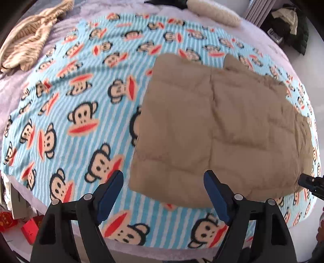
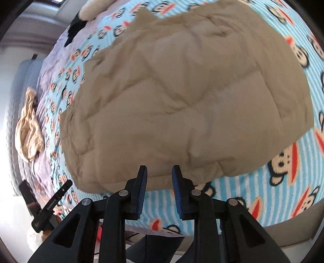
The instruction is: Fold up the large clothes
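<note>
A tan quilted padded garment (image 1: pixel 222 129) lies folded into a rough rectangle on a blue striped monkey-print blanket (image 1: pixel 81 101). My left gripper (image 1: pixel 164 178) is wide open and empty, held above the garment's near left corner. In the right wrist view the garment (image 2: pixel 182 101) fills the middle. My right gripper (image 2: pixel 160 174) is open with a narrower gap and empty, just in front of the garment's near edge. The other gripper's tip shows at the left of the right wrist view (image 2: pixel 50 206) and at the right edge of the left wrist view (image 1: pixel 309 182).
A beige striped garment (image 1: pixel 28 38) lies crumpled at the far left of the bed, also in the right wrist view (image 2: pixel 28 129). A cream plush item (image 1: pixel 214 12) lies at the far edge. Dark clothes (image 1: pixel 287 26) pile beyond the bed. Red items (image 1: pixel 30 230) sit on the floor.
</note>
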`<action>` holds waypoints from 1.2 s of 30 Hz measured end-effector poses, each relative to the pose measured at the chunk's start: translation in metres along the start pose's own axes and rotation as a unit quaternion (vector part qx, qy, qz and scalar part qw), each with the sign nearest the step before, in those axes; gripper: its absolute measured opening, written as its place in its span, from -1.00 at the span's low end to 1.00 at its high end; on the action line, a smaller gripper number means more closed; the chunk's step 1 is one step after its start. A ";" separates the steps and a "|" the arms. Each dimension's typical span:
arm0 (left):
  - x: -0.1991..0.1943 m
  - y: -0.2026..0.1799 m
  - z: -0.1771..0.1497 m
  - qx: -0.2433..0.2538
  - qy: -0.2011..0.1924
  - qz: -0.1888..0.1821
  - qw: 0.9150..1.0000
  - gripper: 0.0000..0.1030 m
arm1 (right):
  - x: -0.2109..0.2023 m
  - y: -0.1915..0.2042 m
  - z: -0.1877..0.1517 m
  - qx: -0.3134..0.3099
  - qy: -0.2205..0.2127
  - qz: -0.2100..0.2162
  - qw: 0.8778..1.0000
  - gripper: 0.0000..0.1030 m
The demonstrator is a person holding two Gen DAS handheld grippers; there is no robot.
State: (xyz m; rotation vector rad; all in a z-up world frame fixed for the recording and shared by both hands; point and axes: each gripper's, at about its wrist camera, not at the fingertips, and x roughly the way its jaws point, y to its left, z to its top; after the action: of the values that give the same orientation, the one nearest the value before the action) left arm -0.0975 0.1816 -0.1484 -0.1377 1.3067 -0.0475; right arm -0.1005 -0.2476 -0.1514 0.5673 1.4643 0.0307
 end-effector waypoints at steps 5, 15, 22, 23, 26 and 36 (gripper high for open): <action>0.004 -0.004 0.003 -0.001 0.009 0.002 1.000 0.60 | 0.011 0.017 0.001 -0.017 0.017 0.000 1.000 -0.40; 0.006 0.000 0.014 0.001 0.001 -0.004 1.000 1.00 | 0.027 0.041 0.000 -0.031 0.026 -0.003 0.999 -0.20; 0.016 0.006 0.021 0.006 0.004 0.002 1.000 1.00 | 0.038 0.053 -0.001 -0.031 0.031 -0.008 0.999 0.12; 0.018 0.008 0.022 0.006 0.007 -0.001 1.000 1.00 | 0.039 0.054 -0.001 -0.031 0.029 -0.008 0.999 0.20; 0.024 0.014 0.026 0.003 0.014 -0.011 1.000 1.00 | 0.040 0.060 -0.001 -0.035 0.024 -0.010 0.999 0.42; 0.046 0.040 0.036 -0.024 0.048 -0.094 0.994 1.00 | 0.054 0.060 -0.006 -0.025 0.035 -0.023 0.999 0.42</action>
State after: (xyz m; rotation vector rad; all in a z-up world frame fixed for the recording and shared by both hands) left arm -0.0527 0.2192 -0.1881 -0.3026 1.3875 -0.1859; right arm -0.0803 -0.1742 -0.1782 0.4959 1.5396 0.0496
